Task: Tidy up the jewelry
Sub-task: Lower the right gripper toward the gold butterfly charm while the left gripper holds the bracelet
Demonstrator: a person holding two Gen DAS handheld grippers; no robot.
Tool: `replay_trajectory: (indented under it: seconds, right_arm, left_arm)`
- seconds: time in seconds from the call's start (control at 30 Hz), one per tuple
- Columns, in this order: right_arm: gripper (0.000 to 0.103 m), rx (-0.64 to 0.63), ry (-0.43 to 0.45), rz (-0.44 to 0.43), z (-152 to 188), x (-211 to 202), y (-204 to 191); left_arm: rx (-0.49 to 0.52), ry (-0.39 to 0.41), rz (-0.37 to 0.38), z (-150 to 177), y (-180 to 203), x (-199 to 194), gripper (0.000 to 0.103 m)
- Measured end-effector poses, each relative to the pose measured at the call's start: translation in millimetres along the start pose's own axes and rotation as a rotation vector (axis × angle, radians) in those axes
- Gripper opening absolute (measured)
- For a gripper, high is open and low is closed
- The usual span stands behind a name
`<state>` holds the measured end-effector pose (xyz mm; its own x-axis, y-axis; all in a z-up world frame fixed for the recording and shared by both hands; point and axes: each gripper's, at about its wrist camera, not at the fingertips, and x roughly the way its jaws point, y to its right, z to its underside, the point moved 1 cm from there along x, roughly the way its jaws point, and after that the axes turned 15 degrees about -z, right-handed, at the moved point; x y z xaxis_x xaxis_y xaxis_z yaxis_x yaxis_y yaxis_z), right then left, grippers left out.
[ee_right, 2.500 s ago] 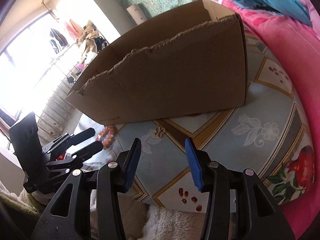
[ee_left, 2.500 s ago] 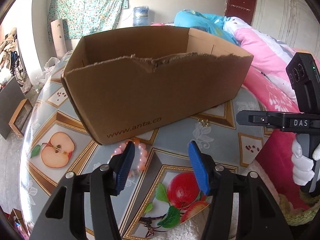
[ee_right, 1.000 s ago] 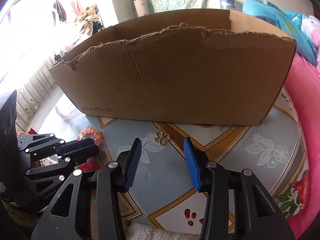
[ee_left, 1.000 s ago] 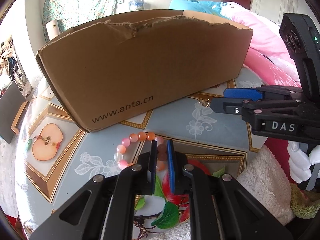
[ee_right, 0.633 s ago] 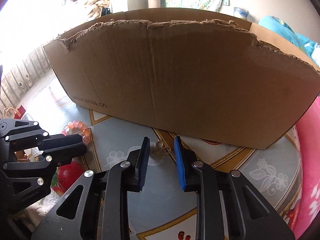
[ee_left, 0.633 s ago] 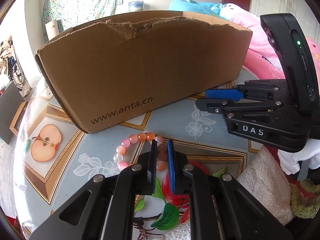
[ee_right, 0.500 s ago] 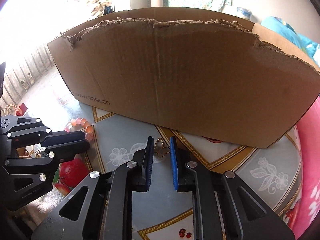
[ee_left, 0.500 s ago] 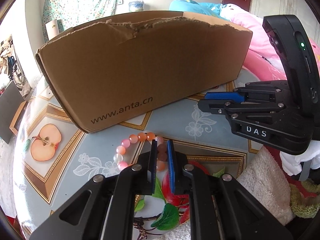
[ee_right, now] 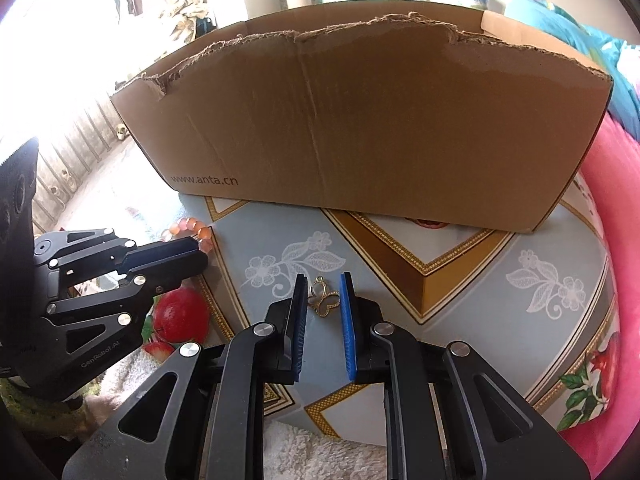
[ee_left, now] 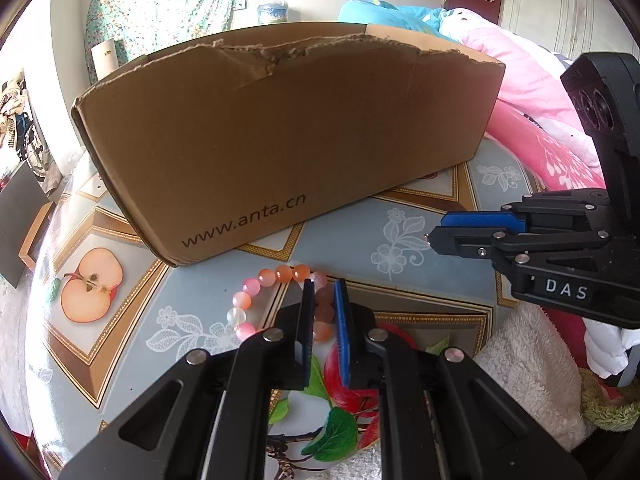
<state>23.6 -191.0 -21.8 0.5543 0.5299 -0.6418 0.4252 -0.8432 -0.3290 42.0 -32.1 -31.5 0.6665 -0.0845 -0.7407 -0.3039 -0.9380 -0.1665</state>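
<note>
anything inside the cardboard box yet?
Cannot tell. Both wrist views show only the cardboard box's outer front wall and a strip of the inner back wall; its floor is hidden. The bead bracelet and butterfly pendant are outside it.

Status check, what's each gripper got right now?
Left gripper shut on bracelet. Right gripper closed around butterfly charm, still on table. Box behind both, path clear.
</note>
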Motion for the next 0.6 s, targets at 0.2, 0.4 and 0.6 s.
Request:
replay_trajectory:
  seconds: [0.2, 0.4, 0.6]
  right_arm:
    - [0.018, 0.021, 0.023, -0.035, 4.3, -17.2, 3.9]
    - [0.024, 0.051, -0.002, -0.086, 6.5, -15.5, 9.6]
    - [0.026, 0.061, 0.006, -0.108, 5.6, -13.3, 8.6]
  left_arm:
    - [-0.004, 0.000, 0.000, -0.4, 0.1, 0.0, 0.010]
    - [-0.006, -0.001, 0.001, -0.9, -0.1, 0.6, 0.010]
    - [-0.011, 0.000, 0.000, -1.0, -0.2, 1.2, 0.010]
